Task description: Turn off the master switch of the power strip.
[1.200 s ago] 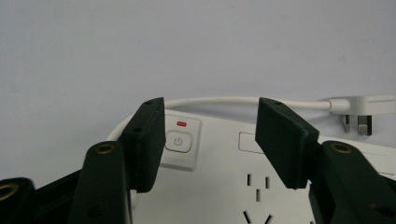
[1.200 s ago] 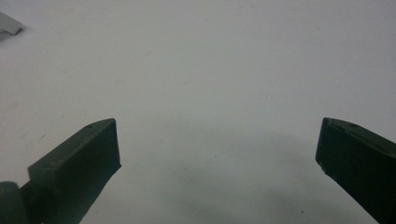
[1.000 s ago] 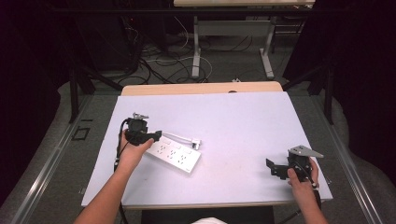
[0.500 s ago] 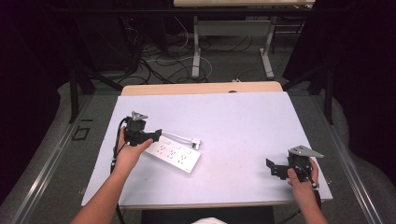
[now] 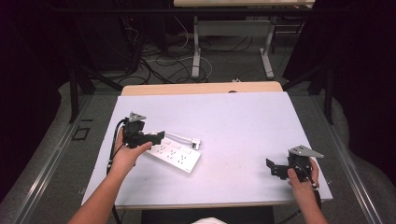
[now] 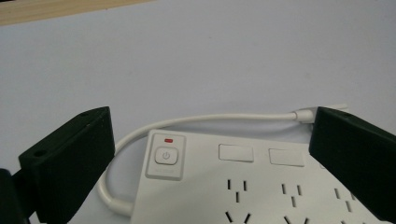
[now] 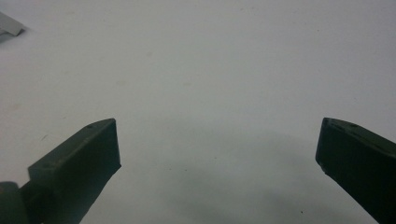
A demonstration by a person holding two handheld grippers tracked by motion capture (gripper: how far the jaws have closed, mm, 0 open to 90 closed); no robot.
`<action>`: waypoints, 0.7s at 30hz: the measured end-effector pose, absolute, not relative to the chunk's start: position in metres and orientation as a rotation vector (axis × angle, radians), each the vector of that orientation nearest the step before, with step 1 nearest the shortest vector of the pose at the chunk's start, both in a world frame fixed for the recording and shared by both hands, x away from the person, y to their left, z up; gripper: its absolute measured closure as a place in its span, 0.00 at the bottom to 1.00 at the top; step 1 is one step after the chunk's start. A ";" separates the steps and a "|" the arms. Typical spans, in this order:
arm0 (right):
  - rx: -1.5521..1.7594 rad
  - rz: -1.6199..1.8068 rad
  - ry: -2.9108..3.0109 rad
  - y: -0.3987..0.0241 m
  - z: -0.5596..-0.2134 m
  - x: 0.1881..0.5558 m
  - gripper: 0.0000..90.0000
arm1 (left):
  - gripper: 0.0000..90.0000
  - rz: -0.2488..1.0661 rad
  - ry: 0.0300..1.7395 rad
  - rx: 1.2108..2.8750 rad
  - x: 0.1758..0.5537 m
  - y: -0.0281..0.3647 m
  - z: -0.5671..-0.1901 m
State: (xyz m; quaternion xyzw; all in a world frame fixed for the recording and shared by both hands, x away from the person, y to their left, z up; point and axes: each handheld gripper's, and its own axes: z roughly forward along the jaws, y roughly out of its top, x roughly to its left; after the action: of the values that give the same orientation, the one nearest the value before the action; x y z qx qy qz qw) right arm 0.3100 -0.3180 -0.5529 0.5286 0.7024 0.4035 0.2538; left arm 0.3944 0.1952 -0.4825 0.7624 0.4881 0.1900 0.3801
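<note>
Jaws of the left tool (image 6: 205,154) have just been opening and are standing apart over the power strip (image 6: 261,186), gripping nothing. This strip is lying left of centre on the worktop (image 5: 243,121). Right tool (image 5: 286,169) is resting open, well apart. Before closing, centring both jaws across the strip's switch (image 6: 166,156) end seems wise.

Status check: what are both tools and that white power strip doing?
Left tool open, jaws just widened, straddling power strip untouched. Right tool open, idle. Nothing blocking.

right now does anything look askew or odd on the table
Only mildly: the white power strip lies diagonally to the table edges, its short cable looped behind it. The left tool is open over its switch end. Nothing spilled or damaged.
</note>
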 end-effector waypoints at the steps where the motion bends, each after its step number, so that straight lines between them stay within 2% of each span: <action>1: 1.437 1.097 1.910 -0.318 -0.553 0.310 0.00 | 0.01 0.482 1.248 1.930 0.393 0.194 -0.483; 3: 1.436 1.097 1.920 -0.319 -0.552 0.310 0.00 | 0.00 0.469 1.233 1.965 0.391 0.195 -0.481; 21: 1.433 1.100 1.919 -0.318 -0.552 0.309 0.00 | 0.01 0.467 1.192 1.921 0.369 0.198 -0.469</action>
State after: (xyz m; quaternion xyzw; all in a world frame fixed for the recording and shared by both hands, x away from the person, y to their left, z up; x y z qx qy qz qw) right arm 0.3094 -0.3179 -0.5524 0.5265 0.7049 0.4041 0.2501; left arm 0.3690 0.1975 -0.4687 0.7609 0.4723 0.1851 0.4045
